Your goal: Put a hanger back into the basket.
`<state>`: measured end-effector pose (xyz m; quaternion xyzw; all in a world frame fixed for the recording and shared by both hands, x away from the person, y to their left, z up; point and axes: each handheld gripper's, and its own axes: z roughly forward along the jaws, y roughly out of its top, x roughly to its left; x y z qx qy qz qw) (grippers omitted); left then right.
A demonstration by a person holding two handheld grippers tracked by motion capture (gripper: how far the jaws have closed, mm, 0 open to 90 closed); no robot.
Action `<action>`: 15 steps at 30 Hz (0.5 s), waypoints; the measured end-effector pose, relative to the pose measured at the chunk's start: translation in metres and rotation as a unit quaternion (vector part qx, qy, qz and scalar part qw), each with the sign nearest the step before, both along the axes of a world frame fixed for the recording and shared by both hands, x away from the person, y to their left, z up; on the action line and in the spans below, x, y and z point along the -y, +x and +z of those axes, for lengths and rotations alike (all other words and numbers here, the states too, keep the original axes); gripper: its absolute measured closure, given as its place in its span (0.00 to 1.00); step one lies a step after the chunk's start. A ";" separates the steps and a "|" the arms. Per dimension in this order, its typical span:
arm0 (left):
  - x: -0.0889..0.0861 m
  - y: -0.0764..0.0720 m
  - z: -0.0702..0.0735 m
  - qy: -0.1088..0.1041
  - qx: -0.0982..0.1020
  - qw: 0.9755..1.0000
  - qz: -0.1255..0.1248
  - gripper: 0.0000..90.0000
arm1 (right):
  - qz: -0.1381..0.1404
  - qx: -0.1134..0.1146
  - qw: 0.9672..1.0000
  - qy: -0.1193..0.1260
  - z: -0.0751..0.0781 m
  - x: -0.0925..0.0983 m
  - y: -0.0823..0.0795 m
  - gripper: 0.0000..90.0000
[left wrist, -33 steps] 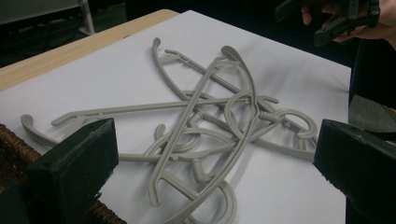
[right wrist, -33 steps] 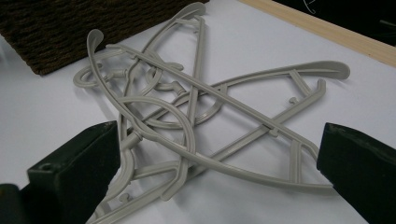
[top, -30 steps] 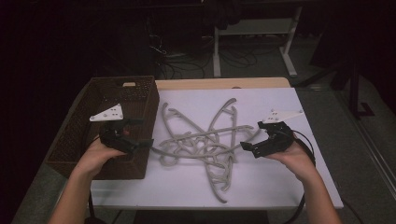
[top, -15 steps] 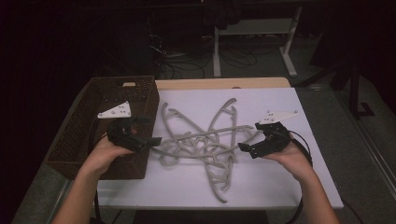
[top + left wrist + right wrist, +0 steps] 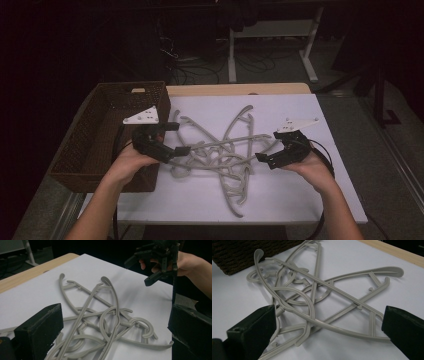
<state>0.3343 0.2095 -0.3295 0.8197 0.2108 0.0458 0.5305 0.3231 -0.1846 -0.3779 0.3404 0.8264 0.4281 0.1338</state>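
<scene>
A tangled pile of several grey plastic hangers [image 5: 220, 152] lies mid-table on the white top [image 5: 300, 195]. My left gripper [image 5: 179, 138] is open at the pile's left edge, beside the basket's near corner. In the left gripper view the hangers [image 5: 110, 322] lie between and beyond the wide-apart jaws of my left gripper [image 5: 115, 336], and no jaw touches them. My right gripper [image 5: 266, 146] is open at the pile's right edge. In the right gripper view my right gripper [image 5: 328, 333] frames crossed hangers [image 5: 317, 295] with its jaws spread wide.
A brown wicker basket [image 5: 100, 92] stands at the table's left, seen again as the basket [image 5: 249, 252] in the right gripper view. The right gripper [image 5: 157, 262] and its hand appear far off in the left gripper view. A wooden table edge [image 5: 235, 89] runs along the back.
My left gripper has moved right, from over the basket's corner to the hangers' left edge. My right gripper has shifted slightly left toward the pile. The hangers lie as before.
</scene>
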 end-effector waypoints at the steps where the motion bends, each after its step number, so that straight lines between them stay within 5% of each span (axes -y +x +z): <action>1: 0.004 0.000 -0.001 0.001 -0.001 1.000 -0.002 0.00 | -0.001 -0.001 1.000 0.000 0.000 0.000 0.000 0.00; 15: 0.049 0.000 -0.021 0.036 -0.013 0.999 -0.031 0.04 | 0.000 -0.003 1.000 0.003 0.000 0.003 0.001 0.00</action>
